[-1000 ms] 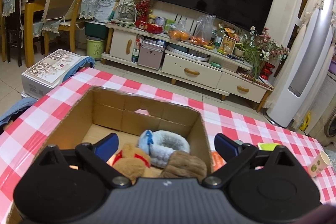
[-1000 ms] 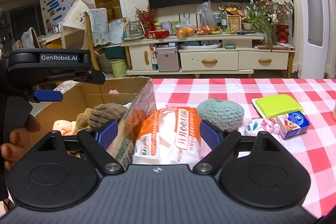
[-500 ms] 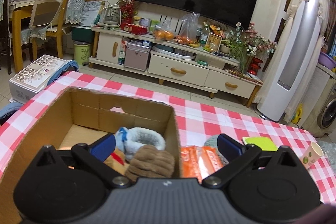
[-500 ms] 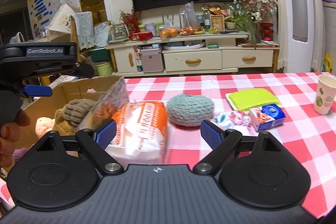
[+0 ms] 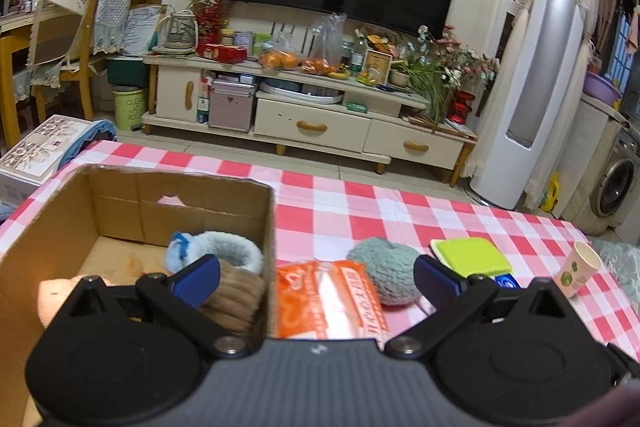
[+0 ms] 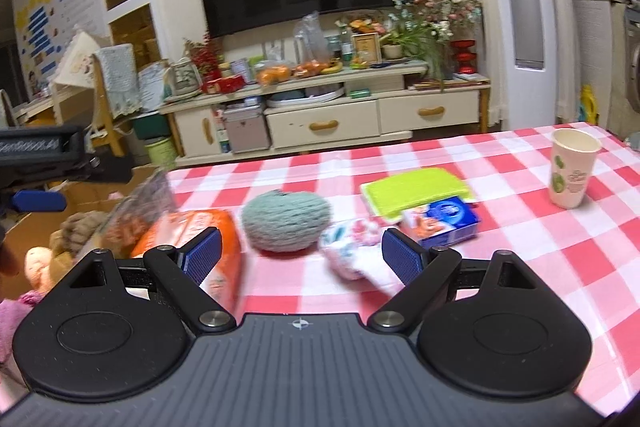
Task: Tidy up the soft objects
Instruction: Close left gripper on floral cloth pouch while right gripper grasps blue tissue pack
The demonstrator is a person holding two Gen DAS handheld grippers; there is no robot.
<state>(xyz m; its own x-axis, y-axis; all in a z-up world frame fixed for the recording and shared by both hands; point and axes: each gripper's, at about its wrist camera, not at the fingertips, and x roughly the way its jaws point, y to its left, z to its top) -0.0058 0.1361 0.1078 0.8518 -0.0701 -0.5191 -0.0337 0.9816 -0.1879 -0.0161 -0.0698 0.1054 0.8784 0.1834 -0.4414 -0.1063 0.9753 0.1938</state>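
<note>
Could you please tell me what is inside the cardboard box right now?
The cardboard box holds a fluffy blue-grey ring, a brown knitted item and a pale plush toy. The left gripper hides the rest.

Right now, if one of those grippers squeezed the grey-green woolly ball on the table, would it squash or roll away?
The woolly ball looks knitted and fuzzy, so it would probably squash and feel light. Its underside sits flattened on the tablecloth, so it seems unlikely to roll far. The fuzzy surface should grip well between the fingers.

The green bin [image 5: 129,108] beside the TV stand reads "CLEAN UP YOUR ROOM"; other print is illegible.
</note>
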